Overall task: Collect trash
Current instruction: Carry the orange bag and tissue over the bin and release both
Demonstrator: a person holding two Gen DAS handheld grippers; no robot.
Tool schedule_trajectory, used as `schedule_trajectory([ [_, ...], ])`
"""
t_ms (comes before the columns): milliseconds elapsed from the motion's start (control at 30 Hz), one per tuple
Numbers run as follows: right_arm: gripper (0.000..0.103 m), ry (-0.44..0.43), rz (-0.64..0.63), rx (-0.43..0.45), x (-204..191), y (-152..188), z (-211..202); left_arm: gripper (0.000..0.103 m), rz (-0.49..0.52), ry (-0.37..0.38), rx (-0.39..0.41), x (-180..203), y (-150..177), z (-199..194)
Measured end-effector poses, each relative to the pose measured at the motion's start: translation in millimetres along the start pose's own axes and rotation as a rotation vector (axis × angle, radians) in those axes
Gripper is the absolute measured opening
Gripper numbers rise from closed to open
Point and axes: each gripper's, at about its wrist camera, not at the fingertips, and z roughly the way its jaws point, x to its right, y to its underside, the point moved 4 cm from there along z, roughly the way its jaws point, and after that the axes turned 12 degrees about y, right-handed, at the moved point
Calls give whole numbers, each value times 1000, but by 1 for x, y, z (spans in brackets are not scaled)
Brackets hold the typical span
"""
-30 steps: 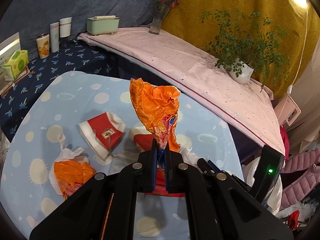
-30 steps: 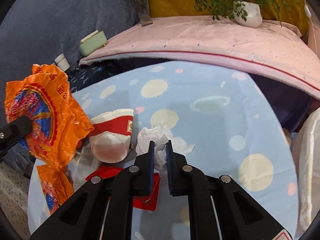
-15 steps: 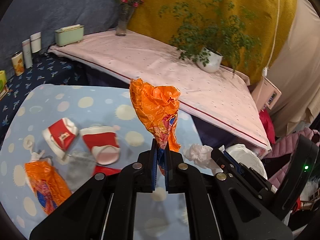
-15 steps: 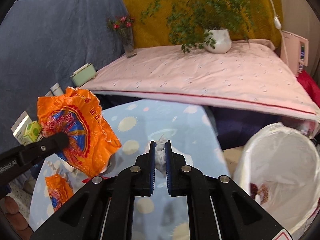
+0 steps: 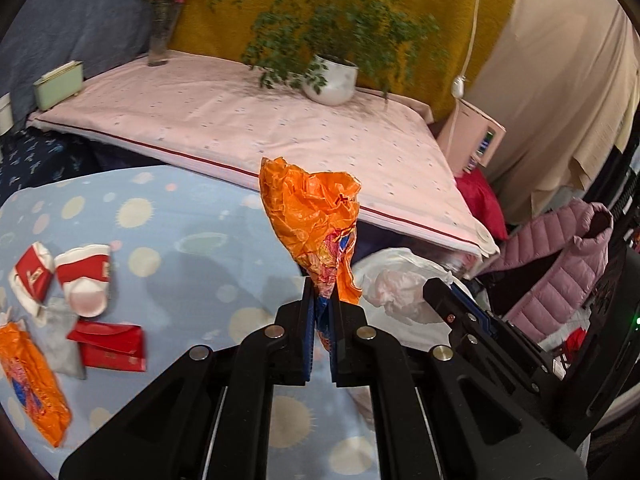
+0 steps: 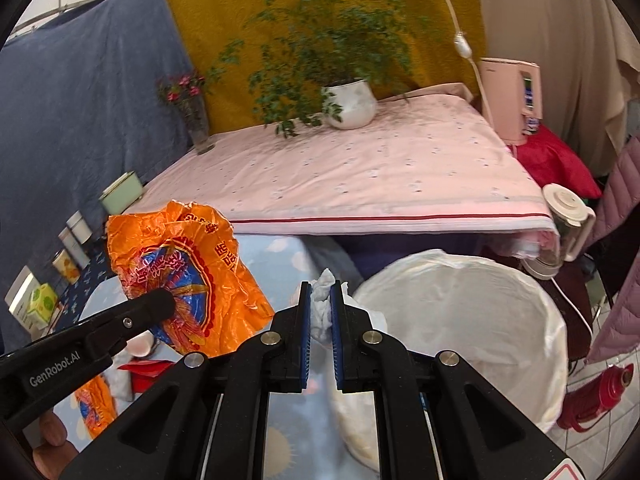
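Note:
My left gripper (image 5: pixel 322 292) is shut on a crumpled orange wrapper (image 5: pixel 312 216), held upright above the light-blue spotted table (image 5: pixel 188 240); the same orange wrapper (image 6: pixel 184 272) shows at the left in the right wrist view. My right gripper (image 6: pixel 321 300) is shut on a crumpled white tissue (image 6: pixel 322 308), just left of a bin lined with a white bag (image 6: pixel 460 320). On the table lie two red-and-white paper cups (image 5: pixel 86 280), a red packet (image 5: pixel 108 346), another orange wrapper (image 5: pixel 32 384) and a grey scrap (image 5: pixel 60 340).
A pink-covered bed (image 5: pixel 248 128) runs behind the table with a potted plant (image 5: pixel 332 76), a flower vase (image 5: pixel 160 36) and a green box (image 5: pixel 58 84). A pink jacket (image 5: pixel 560 264) lies at the right. A red flask (image 6: pixel 596 396) and a blender (image 6: pixel 564 224) stand by the bin.
Both grippers have swung right with their loads, away from the trash on the table. The white-lined bin has come into the right wrist view and now sits just beside the tissue.

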Motion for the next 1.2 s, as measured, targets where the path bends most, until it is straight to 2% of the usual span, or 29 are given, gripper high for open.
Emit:
schedule_trajectory([
  [333,9,57,74,-23,60,9,6,5,55,43,-75,43,15,38],
  [600,9,76,103,-36,80,16,10,6,67,56,-117,58,24,60],
  [633,9,79,104,-37,81,17,10,8,65,53,-117,59,25,62],
  [700,12,86,112,-42,84,18,12,19,63,42,-122,60,26,65],
  [733,15,95,119,-40,85,19,12,32,58,37,-123,59,26,65],
  [767,16,103,123,-38,86,20,12,38,52,33,-116,58,27,65],
  [967,26,115,124,-36,87,20,12,45,54,17,-105,55,26,61],
  [1100,34,108,114,-31,82,20,10,45,57,3,-99,51,27,58],
  [1200,35,103,104,-32,76,21,9,45,43,-3,-96,45,27,54],
])
